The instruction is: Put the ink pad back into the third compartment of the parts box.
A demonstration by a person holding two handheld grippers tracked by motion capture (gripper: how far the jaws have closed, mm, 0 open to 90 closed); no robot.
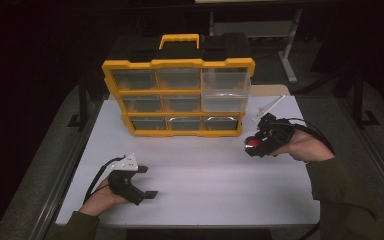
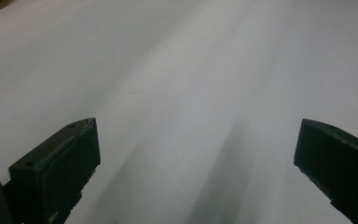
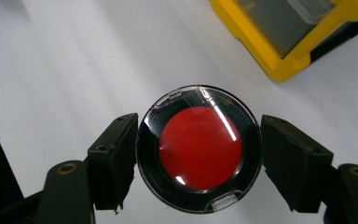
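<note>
The right gripper [image 3: 199, 149] has its jaws clamped on the rim of a round black compact with a clear lid and red centre [image 3: 199, 148], held above the white worktop [image 1: 205, 170] near its right edge, just in front of the yellow-framed drawer organiser [image 1: 179, 97]. The left gripper [image 2: 196, 154] rests near the front left corner, jaws wide apart and empty.

**Open middle, blocked back edge**

Wide bare stretch of the white surface [image 1: 200, 175] between the left tool [image 1: 147, 182] and the right tool [image 1: 252, 145]; free passage across there. Far side barred by the upright yellow drawer organizer [image 1: 177, 97], with a large clear drawer [image 1: 226, 90] jutting forward. Narrow gap right of it, partly taken by a small white object [image 1: 270, 106].
</note>
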